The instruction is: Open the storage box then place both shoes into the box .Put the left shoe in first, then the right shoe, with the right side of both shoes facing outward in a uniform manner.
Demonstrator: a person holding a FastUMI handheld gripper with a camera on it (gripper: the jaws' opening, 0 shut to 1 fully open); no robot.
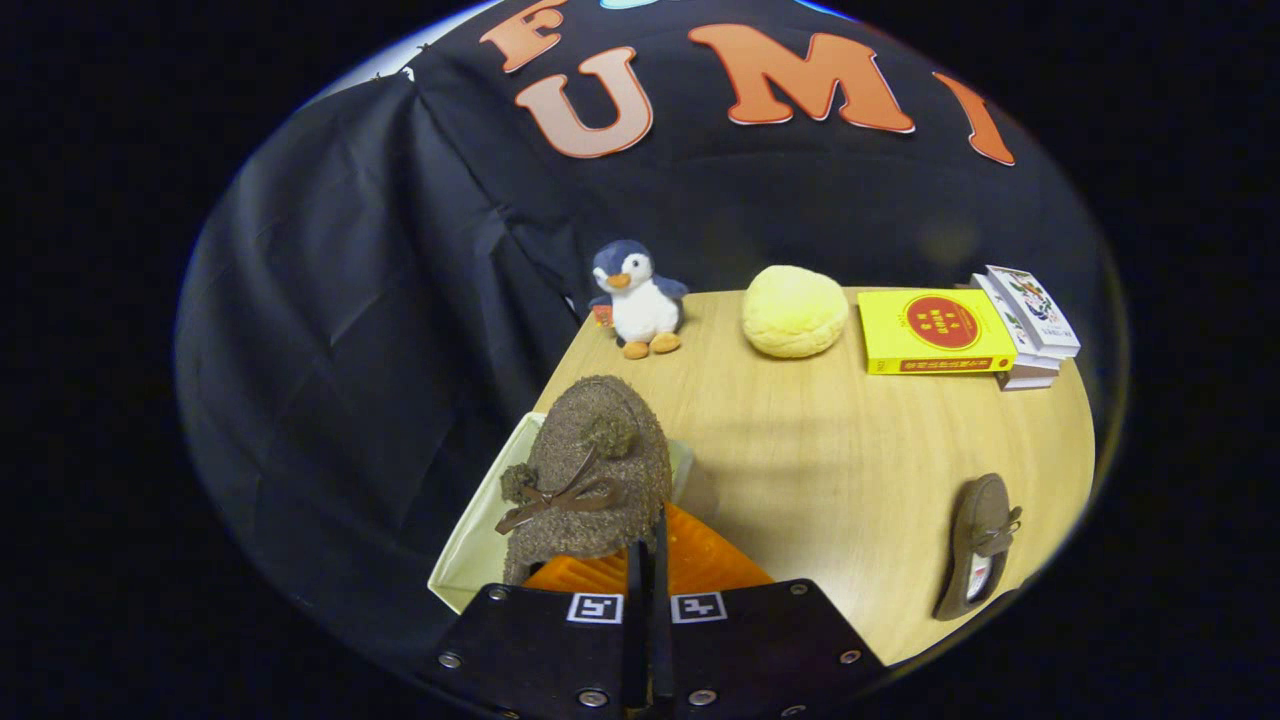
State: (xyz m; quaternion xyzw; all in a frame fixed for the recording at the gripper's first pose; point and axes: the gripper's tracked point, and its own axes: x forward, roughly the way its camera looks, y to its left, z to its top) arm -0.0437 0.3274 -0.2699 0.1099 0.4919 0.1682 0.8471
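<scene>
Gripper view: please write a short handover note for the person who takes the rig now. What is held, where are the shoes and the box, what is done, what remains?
Hand-held gripper: fingers closed together on the fuzzy brown shoe with pompom lace, held over the open cream storage box at the wooden table's edge.
Second brown shoe: lying on the table, off to the right of the fingers.
Done: box open, first shoe picked up.
Left: release this shoe into the box, then fetch and place the second, same side outward.

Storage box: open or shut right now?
Open. The storage box shows its pale inner wall with no lid across it, and the brown shoe gripped by the tool hangs over it.
</scene>
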